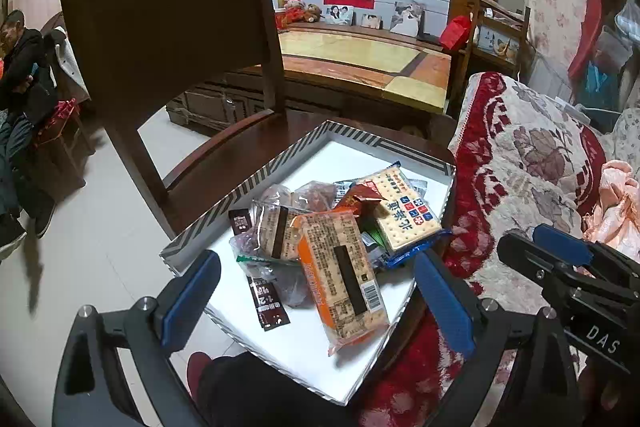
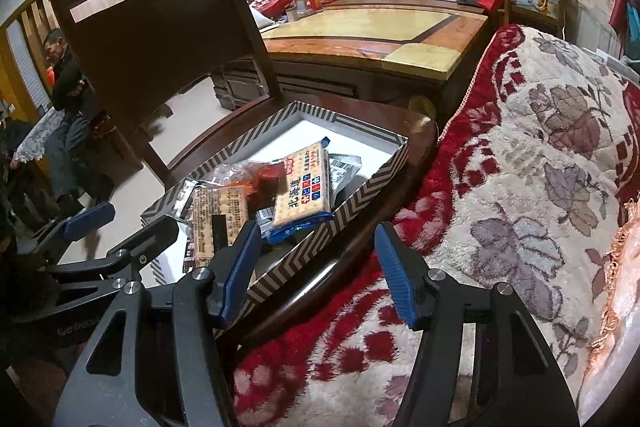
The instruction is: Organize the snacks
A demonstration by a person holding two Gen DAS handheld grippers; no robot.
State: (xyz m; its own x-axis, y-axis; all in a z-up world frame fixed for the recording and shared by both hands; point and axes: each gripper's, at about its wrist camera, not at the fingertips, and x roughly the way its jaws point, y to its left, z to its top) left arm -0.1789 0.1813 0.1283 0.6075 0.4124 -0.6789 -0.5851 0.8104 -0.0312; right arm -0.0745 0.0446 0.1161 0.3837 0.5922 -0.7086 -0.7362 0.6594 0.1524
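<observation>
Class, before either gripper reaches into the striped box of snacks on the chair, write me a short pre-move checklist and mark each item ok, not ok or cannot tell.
1. Left gripper open and empty: ok; it stands over the near part of the box.
2. Right gripper open and empty: ok; nothing sits between its pads.
3. Striped box fully on the chair seat: not ok; its near corner overhangs the seat edge.
4. Orange cracker pack free on top of the pile: ok.
5. Blue cracker pack reachable: ok; it lies on other packets.
6. Number of snacks buried underneath: cannot tell.
</observation>
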